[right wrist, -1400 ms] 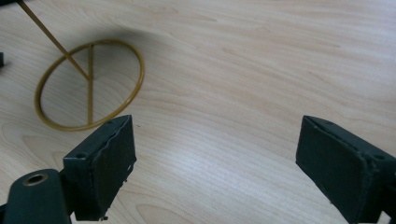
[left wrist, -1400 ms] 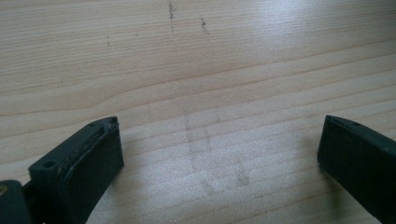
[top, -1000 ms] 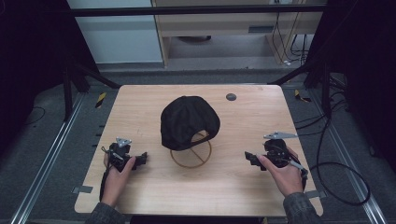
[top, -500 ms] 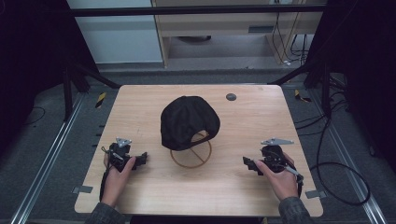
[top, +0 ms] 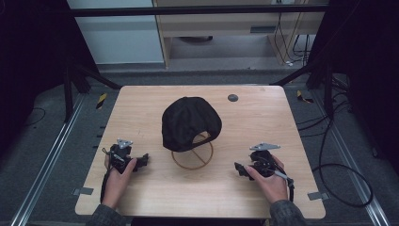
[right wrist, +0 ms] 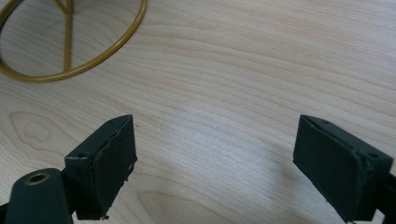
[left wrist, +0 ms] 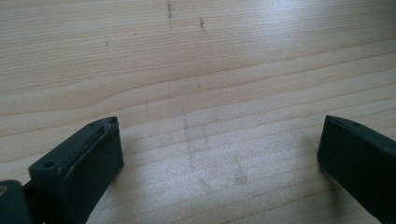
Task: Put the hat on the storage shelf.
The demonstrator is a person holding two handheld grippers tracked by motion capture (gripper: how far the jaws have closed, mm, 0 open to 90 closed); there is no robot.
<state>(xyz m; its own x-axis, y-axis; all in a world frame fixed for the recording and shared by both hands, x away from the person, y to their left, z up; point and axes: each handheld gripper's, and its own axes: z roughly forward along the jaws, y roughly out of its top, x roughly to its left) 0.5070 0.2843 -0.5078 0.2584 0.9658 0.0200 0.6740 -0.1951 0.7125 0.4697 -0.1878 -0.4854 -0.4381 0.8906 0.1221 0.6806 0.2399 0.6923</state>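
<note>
A black cap point(top: 189, 121) sits on a gold wire stand point(top: 193, 156) in the middle of the wooden table point(top: 263, 117). My left gripper point(top: 142, 159) rests on the table near its front left, held by a hand, its jaws wide apart over bare wood point(left wrist: 210, 93). My right gripper point(top: 238, 168) lies at the front right, also held by a hand, jaws apart with nothing between them. In the right gripper view the stand's gold ring base point(right wrist: 70, 70) lies ahead to the left.
A small dark round disc point(top: 232, 98) is set in the table near its back edge. Cables point(top: 339, 155) trail over the floor to the right. Metal rails point(top: 47, 160) run along both sides of the table.
My right gripper has come down and slightly toward the front edge, settling on the table. The left gripper and the cap have stayed put.
</note>
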